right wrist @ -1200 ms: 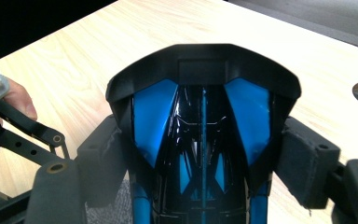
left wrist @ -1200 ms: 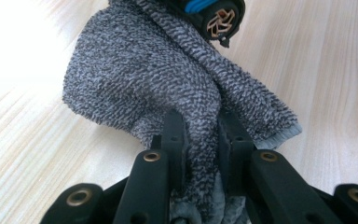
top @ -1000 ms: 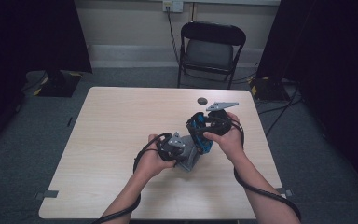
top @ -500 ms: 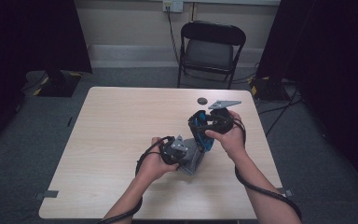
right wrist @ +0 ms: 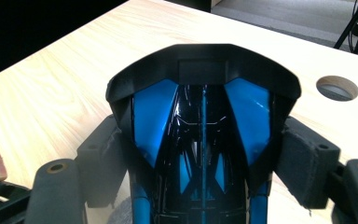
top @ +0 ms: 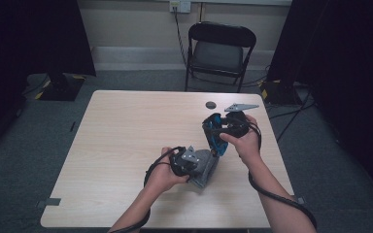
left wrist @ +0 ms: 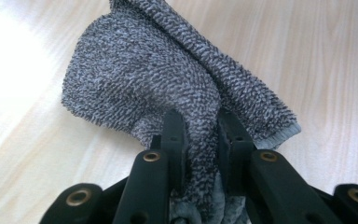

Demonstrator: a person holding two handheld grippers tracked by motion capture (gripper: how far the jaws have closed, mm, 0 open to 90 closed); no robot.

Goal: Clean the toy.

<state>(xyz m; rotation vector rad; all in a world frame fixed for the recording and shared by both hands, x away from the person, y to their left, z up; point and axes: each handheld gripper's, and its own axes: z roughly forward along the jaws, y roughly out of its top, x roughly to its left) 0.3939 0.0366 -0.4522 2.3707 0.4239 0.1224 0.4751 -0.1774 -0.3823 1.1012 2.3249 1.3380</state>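
Left gripper view: my left claw [left wrist: 200,135] is clamped on a grey cloth [left wrist: 168,88], the jaws nearly together with a fold of terry bunched between them. From the pinch the cloth fans toward 12 o'clock and sags onto the table [left wrist: 335,70], so I judge I hold it by one edge to keep a working pad free below.

In the right gripper view my right claw [right wrist: 205,154] is clamped on a black and blue shell [right wrist: 203,116], the jaws standing wide, one pad on each flank. Its arched top points to 12 o'clock and it fills the space between the jaws; a grip across the sides leaves the glossy front face bare, which suits wiping it with the cloth. A round hole [right wrist: 337,87] in the table sits at 2 o'clock.

From the high view, the left claw [top: 200,171] and cloth [top: 205,167] lie near the table's front edge, and the right claw [top: 219,138] holds the shell [top: 215,136] at about 1 o'clock from them, close but apart. A folding chair [top: 221,51] stands beyond the table at 12 o'clock.

What the shell really is I cannot tell; its lower part is cut off by the frame. The cloth's far side is hidden under itself, and my hands cover much of both claws from above.
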